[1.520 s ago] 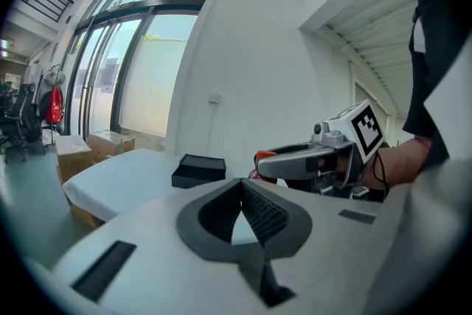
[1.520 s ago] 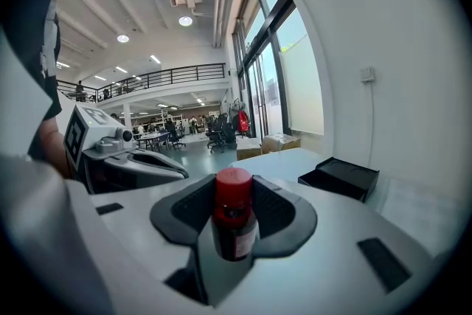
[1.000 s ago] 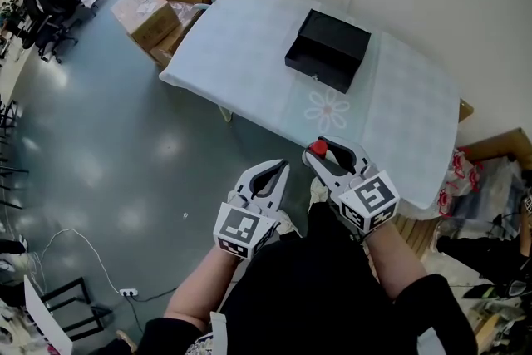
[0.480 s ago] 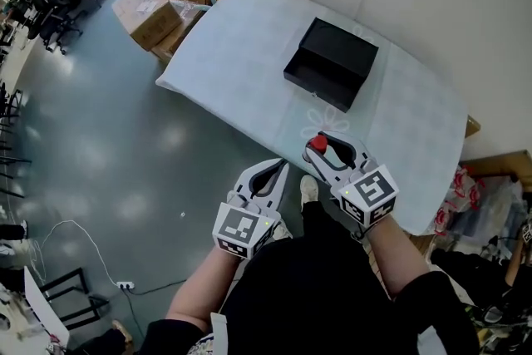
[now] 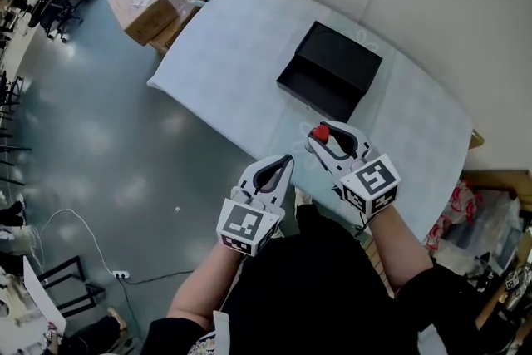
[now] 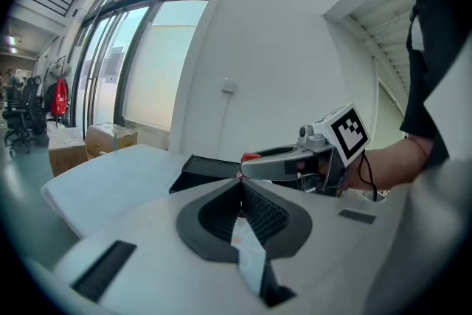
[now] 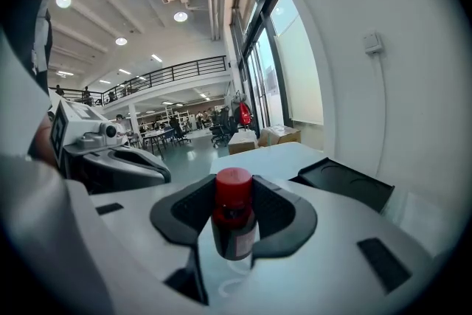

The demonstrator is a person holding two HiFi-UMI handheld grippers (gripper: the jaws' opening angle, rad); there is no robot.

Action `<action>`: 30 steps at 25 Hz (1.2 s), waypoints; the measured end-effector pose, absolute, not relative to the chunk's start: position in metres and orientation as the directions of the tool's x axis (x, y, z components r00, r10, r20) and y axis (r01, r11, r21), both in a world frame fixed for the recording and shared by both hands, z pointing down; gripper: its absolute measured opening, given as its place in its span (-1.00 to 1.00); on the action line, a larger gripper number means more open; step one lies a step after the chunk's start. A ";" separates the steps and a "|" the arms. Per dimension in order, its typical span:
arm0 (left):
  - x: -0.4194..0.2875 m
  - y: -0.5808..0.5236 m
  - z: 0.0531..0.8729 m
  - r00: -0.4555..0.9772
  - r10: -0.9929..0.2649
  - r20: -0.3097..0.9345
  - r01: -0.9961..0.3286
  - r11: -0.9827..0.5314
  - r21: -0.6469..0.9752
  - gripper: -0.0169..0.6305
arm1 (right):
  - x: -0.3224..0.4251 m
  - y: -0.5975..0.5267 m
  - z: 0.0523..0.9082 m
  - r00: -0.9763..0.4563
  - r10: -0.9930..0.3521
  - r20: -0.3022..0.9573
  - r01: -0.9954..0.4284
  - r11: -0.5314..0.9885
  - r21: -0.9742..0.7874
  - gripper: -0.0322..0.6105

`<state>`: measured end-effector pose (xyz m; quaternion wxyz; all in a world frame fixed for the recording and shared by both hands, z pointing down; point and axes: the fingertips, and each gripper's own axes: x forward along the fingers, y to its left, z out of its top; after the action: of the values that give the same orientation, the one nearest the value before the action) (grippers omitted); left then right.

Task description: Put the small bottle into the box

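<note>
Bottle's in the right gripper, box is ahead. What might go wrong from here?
1. The right gripper pinches the bottle by its body, with the cap clear of the pads; it may tilt or slip during the carry.
2. The box lies farther along the table; releasing early would drop the bottle short of it.

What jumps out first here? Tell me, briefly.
A red-capped small bottle is clamped upright in the right gripper, above the near edge of the pale-clothed table. Beyond it a black box sits on that table. The left gripper is shut and empty.
</note>
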<state>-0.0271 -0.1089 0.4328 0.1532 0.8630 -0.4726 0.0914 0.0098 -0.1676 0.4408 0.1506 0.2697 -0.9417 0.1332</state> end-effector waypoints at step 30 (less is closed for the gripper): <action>-0.019 -0.197 0.500 0.501 -0.751 0.431 -0.865 -0.436 0.246 -0.92 | 0.028 -0.326 0.563 -0.734 -0.500 0.460 -0.616 0.775 -0.142 -0.42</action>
<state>-0.0194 -0.1973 0.5000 0.2217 0.8375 -0.4824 0.1295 0.0282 -0.3262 0.5631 0.2023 0.3033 -0.9200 0.1438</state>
